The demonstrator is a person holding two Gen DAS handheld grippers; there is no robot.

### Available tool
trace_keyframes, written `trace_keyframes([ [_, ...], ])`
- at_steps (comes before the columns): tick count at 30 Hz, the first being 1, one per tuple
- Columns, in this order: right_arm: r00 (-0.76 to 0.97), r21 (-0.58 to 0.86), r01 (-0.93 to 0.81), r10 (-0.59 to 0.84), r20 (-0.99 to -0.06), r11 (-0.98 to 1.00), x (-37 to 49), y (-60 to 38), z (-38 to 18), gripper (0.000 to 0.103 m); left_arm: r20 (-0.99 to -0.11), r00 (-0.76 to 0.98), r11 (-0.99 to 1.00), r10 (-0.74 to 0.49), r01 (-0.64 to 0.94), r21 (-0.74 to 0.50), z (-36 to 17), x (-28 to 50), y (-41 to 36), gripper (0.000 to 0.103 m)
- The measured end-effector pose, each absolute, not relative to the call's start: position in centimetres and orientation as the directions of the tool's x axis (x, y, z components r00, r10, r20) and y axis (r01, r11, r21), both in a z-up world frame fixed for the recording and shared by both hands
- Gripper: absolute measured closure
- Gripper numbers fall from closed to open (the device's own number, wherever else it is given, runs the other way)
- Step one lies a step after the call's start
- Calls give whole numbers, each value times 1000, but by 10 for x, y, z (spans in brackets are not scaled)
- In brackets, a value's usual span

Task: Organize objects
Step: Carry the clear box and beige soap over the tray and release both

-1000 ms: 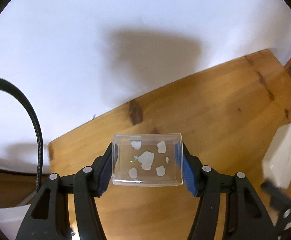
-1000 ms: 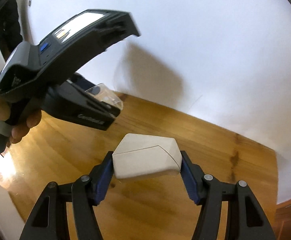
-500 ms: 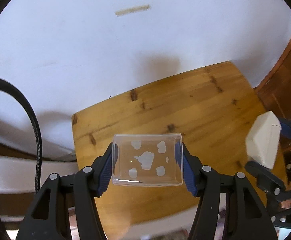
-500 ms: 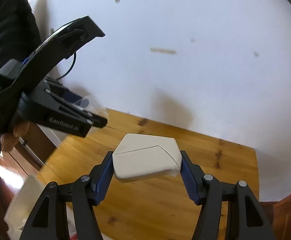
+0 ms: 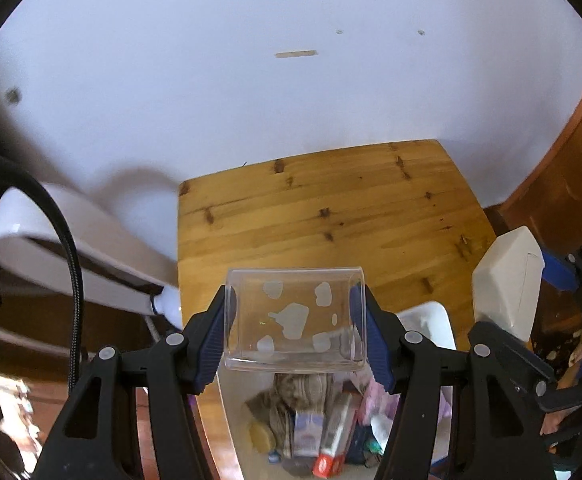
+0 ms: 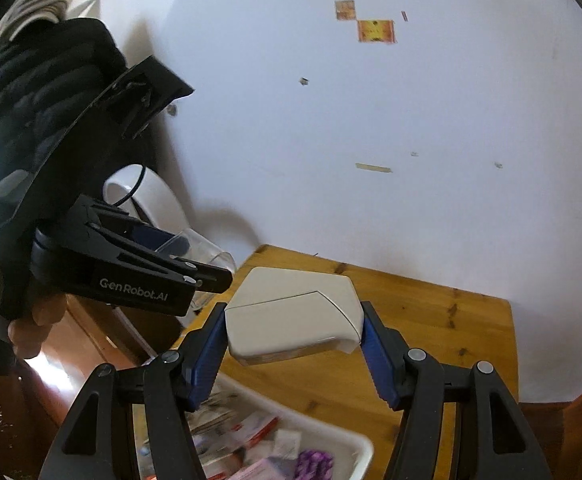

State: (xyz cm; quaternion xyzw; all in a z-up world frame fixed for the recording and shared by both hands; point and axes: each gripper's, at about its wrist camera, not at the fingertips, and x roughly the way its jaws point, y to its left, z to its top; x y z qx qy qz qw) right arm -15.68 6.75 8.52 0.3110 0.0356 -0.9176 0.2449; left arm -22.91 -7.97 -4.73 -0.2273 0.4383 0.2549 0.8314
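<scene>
Item 1, left gripper: clamped on clear plastic box, held aloft above white bin of mixed goods at 6 o'clock.

Item 2, right gripper: clamped on white lidded case, at 3 o'clock of the box.

Item 3, wooden table: bare, at 12 o'clock.

Risk: smooth, flexible box walls may slip or bow under the pads; the two loads, held close, may collide.

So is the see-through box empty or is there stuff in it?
It looks empty. The clear box in the left gripper shows only pale patches on its wall, and the wooden table shows through it.
</scene>
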Motion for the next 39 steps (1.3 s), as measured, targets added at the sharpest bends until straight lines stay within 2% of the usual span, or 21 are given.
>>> trace_keyframes([
  [11,-648,137,459,-436,-625,-878,-98,66,83,39,-852,454,665,262,-725,-181,-61,-301,-115,39],
  [17,-634,180,442,-448,-631,-879,-80,72,81,39,-864,447,627,229,-747,-220,-84,-331,-126,39],
  [29,-526,181,439,-415,-742,-880,-48,55,35,39,-925,329,633,191,-761,-140,-137,-344,-153,39],
  [39,-471,158,382,-338,-815,-911,-41,57,5,39,-931,324,671,165,-729,-135,-149,-338,-169,39],
])
